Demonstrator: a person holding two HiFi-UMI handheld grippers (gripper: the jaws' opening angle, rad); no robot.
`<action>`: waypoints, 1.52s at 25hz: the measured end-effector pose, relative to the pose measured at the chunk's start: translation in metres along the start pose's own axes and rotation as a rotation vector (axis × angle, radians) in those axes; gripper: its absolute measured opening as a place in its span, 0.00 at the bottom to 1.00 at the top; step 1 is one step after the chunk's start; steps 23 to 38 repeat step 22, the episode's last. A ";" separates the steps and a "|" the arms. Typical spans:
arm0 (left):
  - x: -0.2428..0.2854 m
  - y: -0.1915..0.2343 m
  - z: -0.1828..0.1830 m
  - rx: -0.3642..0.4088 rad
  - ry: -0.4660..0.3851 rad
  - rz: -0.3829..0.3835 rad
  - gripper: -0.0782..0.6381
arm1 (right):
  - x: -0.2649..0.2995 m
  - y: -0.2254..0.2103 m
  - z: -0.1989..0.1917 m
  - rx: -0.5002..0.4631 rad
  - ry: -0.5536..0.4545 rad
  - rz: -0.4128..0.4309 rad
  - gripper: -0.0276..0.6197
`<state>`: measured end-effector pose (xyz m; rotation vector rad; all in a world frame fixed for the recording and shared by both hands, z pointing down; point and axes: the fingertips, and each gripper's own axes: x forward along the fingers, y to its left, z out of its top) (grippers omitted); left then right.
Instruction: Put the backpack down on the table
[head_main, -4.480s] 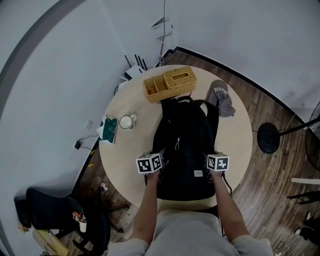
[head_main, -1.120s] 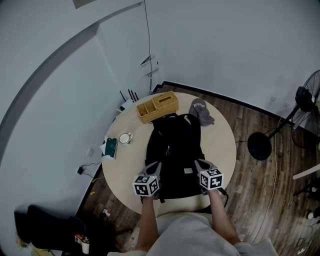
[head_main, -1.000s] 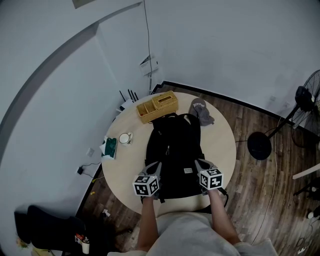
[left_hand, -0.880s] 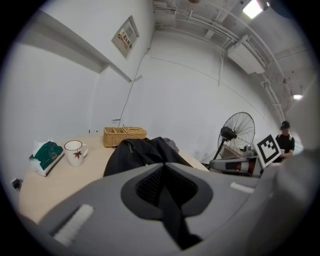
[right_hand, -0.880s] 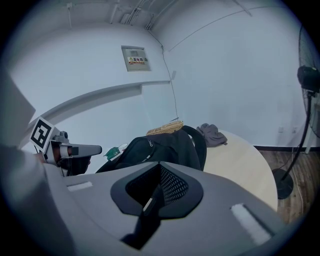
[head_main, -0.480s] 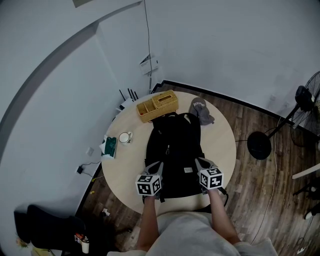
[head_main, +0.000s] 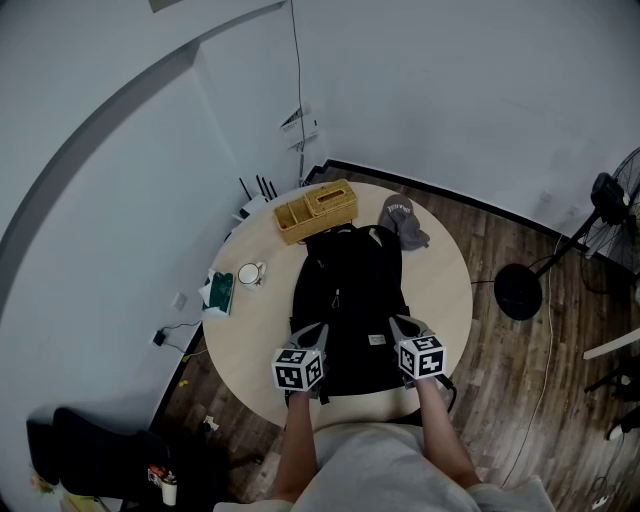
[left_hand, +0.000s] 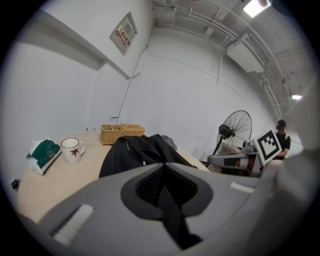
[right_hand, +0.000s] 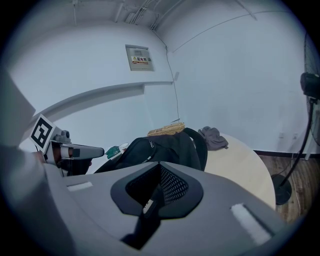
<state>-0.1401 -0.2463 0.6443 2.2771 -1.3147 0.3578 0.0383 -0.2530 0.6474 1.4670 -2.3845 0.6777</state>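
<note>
The black fabric backpack (head_main: 350, 300) lies flat on the round beige table (head_main: 445, 290), its 6 o'clock end at the edge. The left gripper (head_main: 313, 332) and right gripper (head_main: 398, 325) have their jaws closed, apparently pinching its webbing. If that webbing snags on release, the backpack could be dragged off the table.

Forearms forward, left claw (head_main: 313, 333) and right claw (head_main: 398, 327) each pinched shut on a backpack strap (left_hand: 172, 220).

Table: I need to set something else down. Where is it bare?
Widest bare patch: the table right of the backpack, out to the rim, nearer than the cap. A narrower strip lies left, between backpack and mug. Crowded: far edge with basket, cap and backpack top; the left rim with mug and packet.
</note>
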 end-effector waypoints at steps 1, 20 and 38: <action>0.000 0.000 0.000 -0.001 -0.001 -0.001 0.19 | 0.000 0.001 0.000 -0.001 0.001 0.001 0.04; -0.004 -0.003 -0.001 -0.005 -0.005 -0.004 0.19 | -0.003 0.007 -0.001 -0.018 0.008 0.015 0.04; -0.005 -0.004 0.000 -0.007 -0.004 -0.006 0.19 | -0.004 0.008 -0.002 -0.014 0.011 0.015 0.04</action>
